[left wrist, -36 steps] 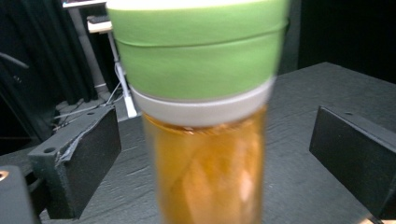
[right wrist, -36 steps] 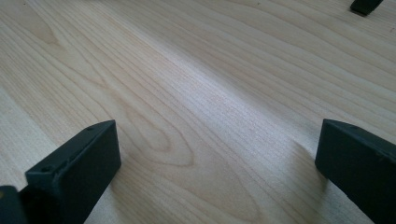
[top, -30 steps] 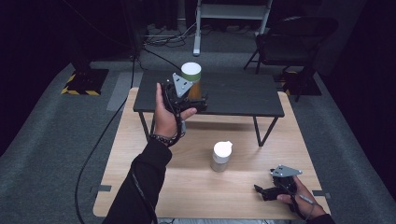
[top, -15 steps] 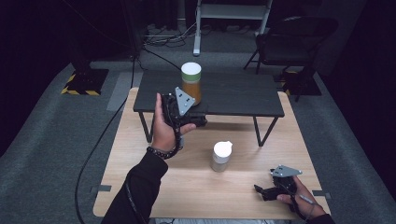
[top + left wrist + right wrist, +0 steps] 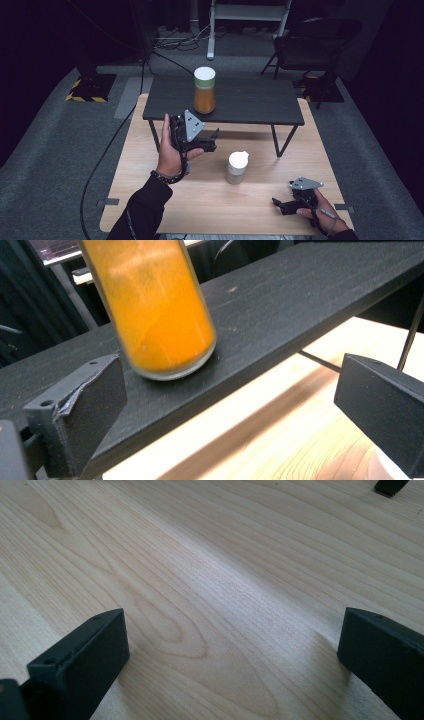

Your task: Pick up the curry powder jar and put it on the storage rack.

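Left gripper (image 5: 212,140) withdrew; orange jar (image 5: 150,305) top cropped.

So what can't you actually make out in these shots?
- Orange jar, left gripper view: its top and lid are cut off by the upper edge, and the glass is blurred.
- White jar, high view: too small to tell its contents; in the left gripper view a black jaw and the corner hide all but a sliver.
- Right tongs, high view: partly hidden by the hand.
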The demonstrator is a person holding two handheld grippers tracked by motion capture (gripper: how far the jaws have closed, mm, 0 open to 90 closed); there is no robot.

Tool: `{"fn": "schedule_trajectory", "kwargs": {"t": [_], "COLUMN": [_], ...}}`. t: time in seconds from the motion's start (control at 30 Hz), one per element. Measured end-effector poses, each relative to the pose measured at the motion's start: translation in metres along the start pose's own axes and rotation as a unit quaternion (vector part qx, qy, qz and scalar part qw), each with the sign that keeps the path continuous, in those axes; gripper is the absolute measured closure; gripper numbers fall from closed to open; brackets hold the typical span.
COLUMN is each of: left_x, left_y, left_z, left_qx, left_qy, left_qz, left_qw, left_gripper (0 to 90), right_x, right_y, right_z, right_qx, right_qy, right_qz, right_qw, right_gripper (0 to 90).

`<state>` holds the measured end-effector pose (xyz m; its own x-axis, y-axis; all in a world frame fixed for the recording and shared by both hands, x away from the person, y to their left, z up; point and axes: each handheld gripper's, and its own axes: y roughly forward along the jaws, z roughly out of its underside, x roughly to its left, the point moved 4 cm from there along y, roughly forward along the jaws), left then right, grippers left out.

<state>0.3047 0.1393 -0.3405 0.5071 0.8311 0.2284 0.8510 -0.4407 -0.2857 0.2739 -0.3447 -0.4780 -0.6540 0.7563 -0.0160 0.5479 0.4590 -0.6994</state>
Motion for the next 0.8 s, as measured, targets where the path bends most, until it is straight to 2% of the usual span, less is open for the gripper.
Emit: {"fn": "schedule_trajectory", "kwargs": {"t": [0.1, 0.2, 0.3, 0.63, 0.8], "left_x": [0.000, -0.004, -0.004, -0.013, -0.019], "left_y": [-0.001, -0.003, -0.004, -0.010, -0.012], "left_z": [0.005, 0.011, 0.018, 0.042, 0.053], "left_qx": [0.003, 0.008, 0.015, 0.040, 0.056], "left_qy": [-0.002, 0.009, 0.007, 0.016, 0.027], "left_qz": [0.005, 0.007, 0.021, 0.029, 0.034], "left_qw": [1.0000, 0.9999, 0.9997, 0.9986, 0.9975], "left_gripper": [0.4, 0.4, 0.5, 0.6, 0.6], "right_x": [0.000, 0.000, 0.000, 0.000, 0.000], "right_y": [0.000, 0.000, 0.000, 0.000, 0.000], "right_z": [0.000, 0.000, 0.000, 0.000, 0.000], "right_qx": [0.000, 0.000, 0.000, 0.000, 0.000], "right_qy": [0.000, 0.000, 0.000, 0.000, 0.000], "right_qz": [0.000, 0.000, 0.000, 0.000, 0.000], "right_qw": [1.0000, 1.0000, 1.0000, 1.0000, 1.0000], "right_gripper": [0.0, 0.0, 0.0, 0.0, 0.0]}}
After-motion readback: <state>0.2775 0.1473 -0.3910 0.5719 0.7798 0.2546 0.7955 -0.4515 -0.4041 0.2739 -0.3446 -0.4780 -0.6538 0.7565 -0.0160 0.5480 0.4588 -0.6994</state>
